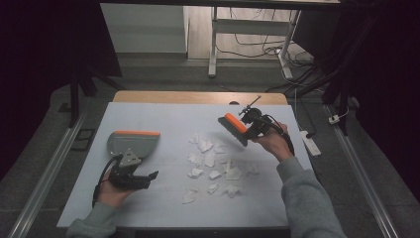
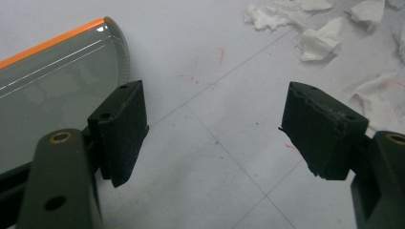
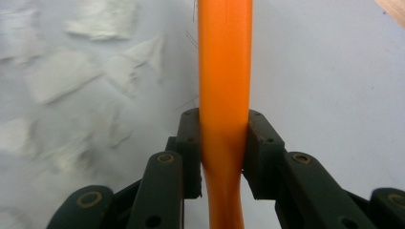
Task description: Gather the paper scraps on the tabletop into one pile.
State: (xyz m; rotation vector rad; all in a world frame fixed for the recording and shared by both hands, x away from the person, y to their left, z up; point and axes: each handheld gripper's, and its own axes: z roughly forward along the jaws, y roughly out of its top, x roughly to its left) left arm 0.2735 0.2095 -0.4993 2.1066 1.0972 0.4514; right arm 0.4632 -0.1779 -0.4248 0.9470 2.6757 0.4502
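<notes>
A grey dustpan with an orange front edge lies flat on the white mat, left of centre; its grey body and orange rim show beside my left jaw. My left gripper hovers just behind the pan, open, nothing between the jaws. My right gripper is held above the mat at the right, shut on the orange handle of a hand brush with dark bristles. Several torn white paper scraps are scattered in the middle of the mat, between pan and brush.
The white mat covers most of the wooden table, whose far edge is bare. A white power strip lies off the table's right side. Desk legs and cables stand on the floor beyond.
</notes>
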